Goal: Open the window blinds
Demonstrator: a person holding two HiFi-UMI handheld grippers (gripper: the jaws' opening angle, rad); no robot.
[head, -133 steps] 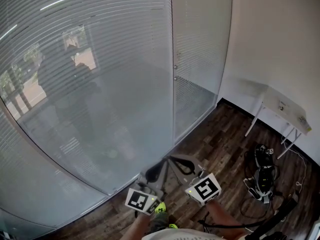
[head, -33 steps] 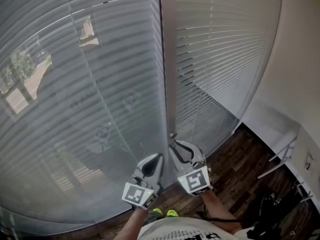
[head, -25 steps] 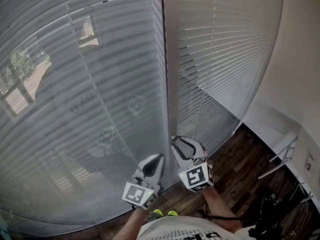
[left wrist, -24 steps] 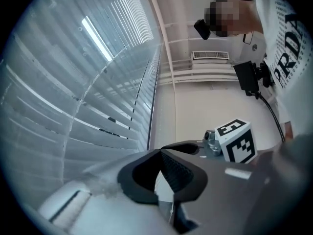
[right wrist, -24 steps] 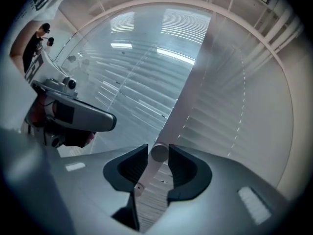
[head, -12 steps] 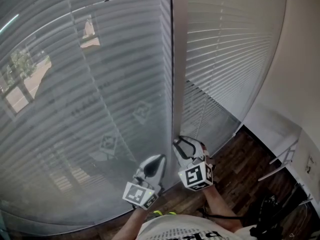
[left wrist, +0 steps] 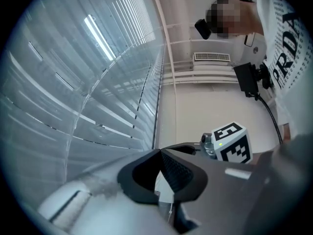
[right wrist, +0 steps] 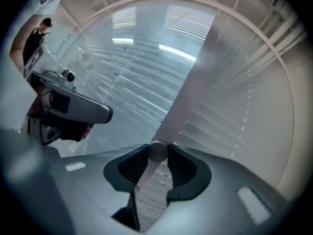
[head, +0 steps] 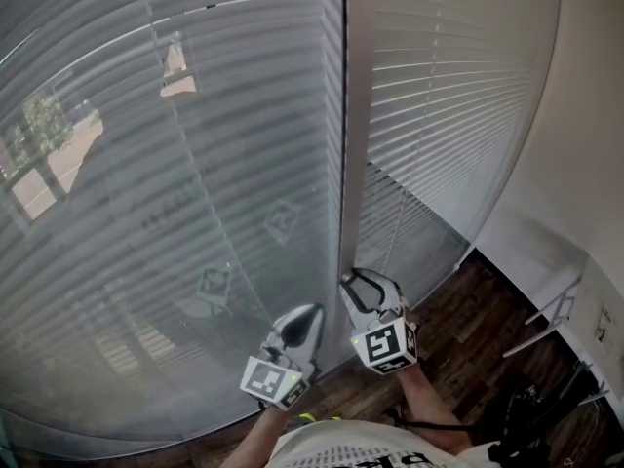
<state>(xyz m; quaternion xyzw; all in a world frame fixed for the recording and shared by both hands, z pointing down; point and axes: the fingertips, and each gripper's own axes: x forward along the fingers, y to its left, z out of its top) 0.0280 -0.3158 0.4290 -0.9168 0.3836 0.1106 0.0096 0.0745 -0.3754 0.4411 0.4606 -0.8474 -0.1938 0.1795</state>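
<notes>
right hand-held gripper: i am pinching the small round grey knob between its jaws.
left hand-held gripper: i am holding it closed, empty.

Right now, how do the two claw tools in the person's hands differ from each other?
The right gripper has jaws apart, clasping a round knob on the window post; the left gripper has jaws together, holding nothing. In the head view the right gripper reaches the post, while the left gripper sits lower and to its left, facing the blinds. Both are grey and held side by side.
</notes>
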